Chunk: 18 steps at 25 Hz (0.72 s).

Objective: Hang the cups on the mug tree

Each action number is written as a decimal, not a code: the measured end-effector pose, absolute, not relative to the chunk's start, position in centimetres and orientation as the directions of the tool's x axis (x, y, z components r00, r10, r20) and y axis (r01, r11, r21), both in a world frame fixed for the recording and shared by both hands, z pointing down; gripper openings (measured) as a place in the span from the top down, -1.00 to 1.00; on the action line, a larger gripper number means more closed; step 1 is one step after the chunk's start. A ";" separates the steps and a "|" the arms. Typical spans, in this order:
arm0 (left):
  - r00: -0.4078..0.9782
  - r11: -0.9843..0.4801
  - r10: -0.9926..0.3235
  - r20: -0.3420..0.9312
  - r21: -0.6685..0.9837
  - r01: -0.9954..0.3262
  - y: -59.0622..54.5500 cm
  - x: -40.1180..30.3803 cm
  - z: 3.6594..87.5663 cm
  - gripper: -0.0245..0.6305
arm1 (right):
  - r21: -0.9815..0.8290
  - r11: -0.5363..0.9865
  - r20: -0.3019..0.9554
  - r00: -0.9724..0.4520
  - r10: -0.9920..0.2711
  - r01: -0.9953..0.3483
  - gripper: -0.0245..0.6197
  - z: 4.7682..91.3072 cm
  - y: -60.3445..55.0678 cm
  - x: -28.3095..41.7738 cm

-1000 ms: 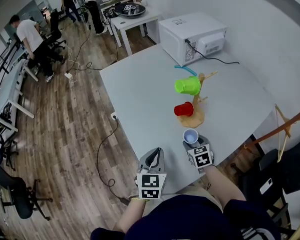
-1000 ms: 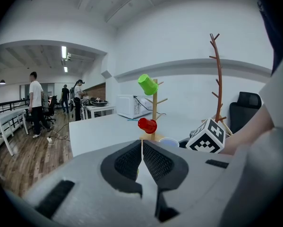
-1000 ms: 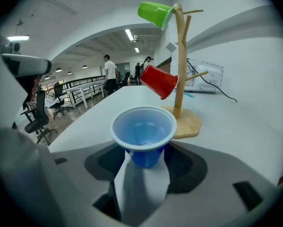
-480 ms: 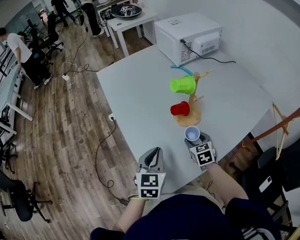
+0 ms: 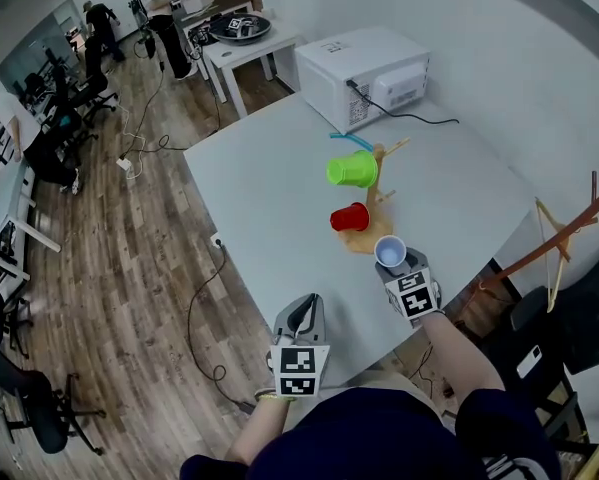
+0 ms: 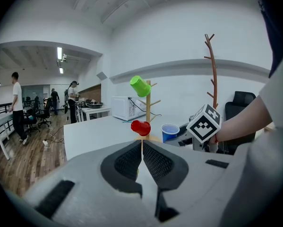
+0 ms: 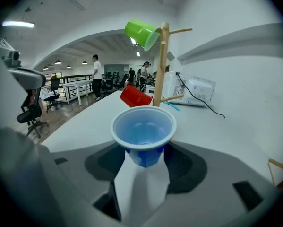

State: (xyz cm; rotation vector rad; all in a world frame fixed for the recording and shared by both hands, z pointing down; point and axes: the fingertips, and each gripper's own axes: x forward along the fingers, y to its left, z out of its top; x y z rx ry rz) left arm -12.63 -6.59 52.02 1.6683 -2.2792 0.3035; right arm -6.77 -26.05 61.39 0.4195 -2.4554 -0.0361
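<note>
A wooden mug tree [image 5: 377, 200] stands on the grey table [image 5: 269, 198]. A green cup [image 5: 351, 170] hangs on an upper peg and a red cup [image 5: 348, 217] on a lower one. My right gripper [image 5: 398, 265] is shut on a blue cup [image 5: 390, 252], held upright with its mouth up, just right of the tree's base. In the right gripper view the blue cup [image 7: 143, 135] sits between the jaws, with the tree [image 7: 159, 65] right behind it. My left gripper [image 5: 303, 320] is shut and empty at the table's near edge; its jaws meet in the left gripper view [image 6: 142, 152].
A white microwave [image 5: 359, 71] stands at the table's far end with a black cable [image 5: 419, 118] trailing off it. A teal straw [image 5: 351, 141] lies near it. A brown coat stand [image 5: 559, 238] is at the right. People stand by desks at the far left.
My right gripper has carried the blue cup up and to the right, closer to the mug tree's base. The left gripper has stayed put.
</note>
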 end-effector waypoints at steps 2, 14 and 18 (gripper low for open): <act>-0.278 0.299 -0.891 0.358 0.005 -0.954 -6.7 -12.5 51.9 0.85 | 0.145 0.946 0.589 -0.742 -0.318 -0.290 0.12 60.7 -26.8 -6.6; -0.268 0.289 -0.893 0.361 0.005 -0.957 -7.0 -12.1 52.2 0.85 | 0.232 0.940 0.580 -0.740 -0.340 -0.251 0.12 55.4 -30.8 -7.4; -0.266 0.287 -0.894 0.360 0.004 -0.958 -7.2 -12.0 52.1 0.85 | 0.271 0.930 0.571 -0.737 -0.362 -0.247 0.12 52.9 -32.7 -7.9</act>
